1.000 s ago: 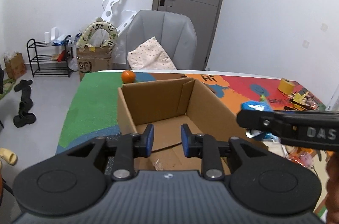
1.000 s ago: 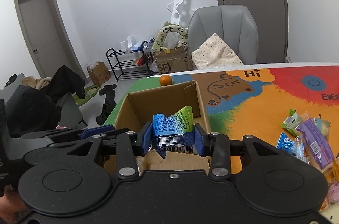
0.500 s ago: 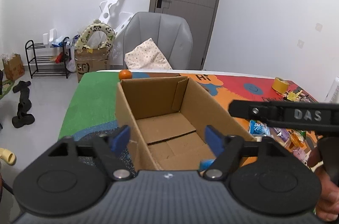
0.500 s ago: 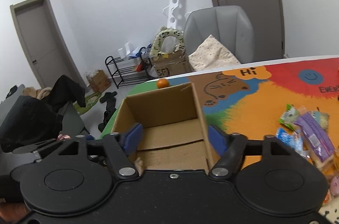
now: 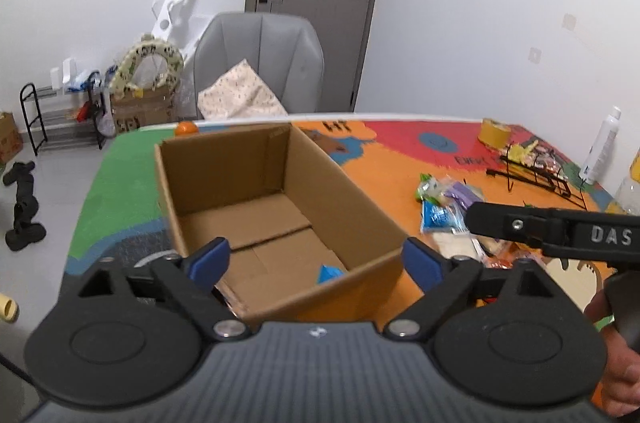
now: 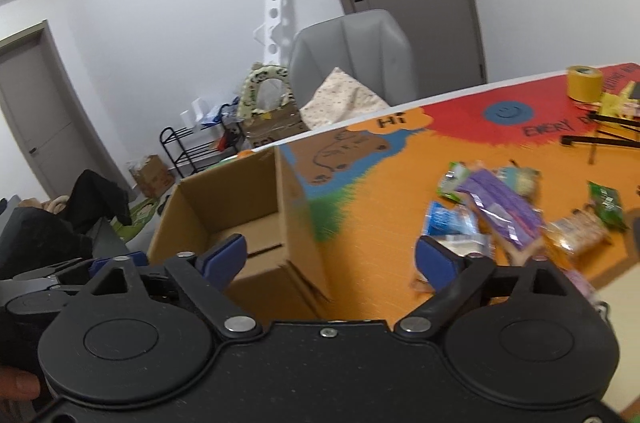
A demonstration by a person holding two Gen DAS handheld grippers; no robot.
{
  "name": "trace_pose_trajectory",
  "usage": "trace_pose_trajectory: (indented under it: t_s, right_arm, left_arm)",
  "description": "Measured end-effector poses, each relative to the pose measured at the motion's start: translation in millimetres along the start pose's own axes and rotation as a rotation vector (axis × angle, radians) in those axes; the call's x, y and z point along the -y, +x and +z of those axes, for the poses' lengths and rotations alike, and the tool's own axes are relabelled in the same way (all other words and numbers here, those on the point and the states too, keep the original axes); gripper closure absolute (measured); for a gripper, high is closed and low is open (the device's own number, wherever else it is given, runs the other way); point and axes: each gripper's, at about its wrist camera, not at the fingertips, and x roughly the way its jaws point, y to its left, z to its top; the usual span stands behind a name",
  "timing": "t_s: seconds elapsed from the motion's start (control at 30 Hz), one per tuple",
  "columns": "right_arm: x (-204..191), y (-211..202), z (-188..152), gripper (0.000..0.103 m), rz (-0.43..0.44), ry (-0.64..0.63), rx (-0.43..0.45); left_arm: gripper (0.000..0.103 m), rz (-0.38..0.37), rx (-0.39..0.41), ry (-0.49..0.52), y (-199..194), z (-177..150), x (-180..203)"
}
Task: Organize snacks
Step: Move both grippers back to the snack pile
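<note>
Flanking cardboard box (image 5: 344,199): orange (image 5: 186,128) behind, snack packets (image 6: 500,207) right.

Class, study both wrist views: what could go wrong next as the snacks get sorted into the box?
1. The right gripper, jaws opening and empty, sits beside the cardboard box wall; swinging toward the snack pile might knock it.
2. The packets overlap, so one grasp may drag several.

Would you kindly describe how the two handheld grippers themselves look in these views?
The left gripper has a dark grey ribbed body, the right gripper a plain black one. Each carries two round black discs with silver screws, black angled fingers and blue pads. Seen from the left view, the right one's side bears white "DAS" lettering. No cables or sleeves show.
</note>
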Motion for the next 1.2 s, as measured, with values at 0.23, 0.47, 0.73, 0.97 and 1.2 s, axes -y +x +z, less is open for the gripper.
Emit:
trace_pose_trajectory:
  t_s: [0.23, 0.47, 0.73, 0.97, 1.2]
  right_arm:
    - [28, -19, -10, 0.0, -0.041, 0.044, 0.003]
    - [50, -38, -16, 0.0, -0.082, 0.063, 0.025]
    - [72, -52, -23, 0.0, -0.118, 0.078, 0.045]
    - [92, -63, -29, 0.0, -0.153, 0.092, 0.071]
    - [112, -65, -35, 0.004, -0.167, 0.117, 0.069]
  left_arm:
    - [0.006, -0.043, -0.027, 0.019, 4, -3, 23]
    - [0.0, -0.093, -0.023, 0.012, 6, -8, 44]
    - [0.0, -0.15, -0.043, 0.017, 12, -10, 64]
    - [0.0, -0.169, -0.062, 0.038, 21, -16, 86]
    - [0.0, -0.157, -0.086, 0.031, 35, -22, 101]
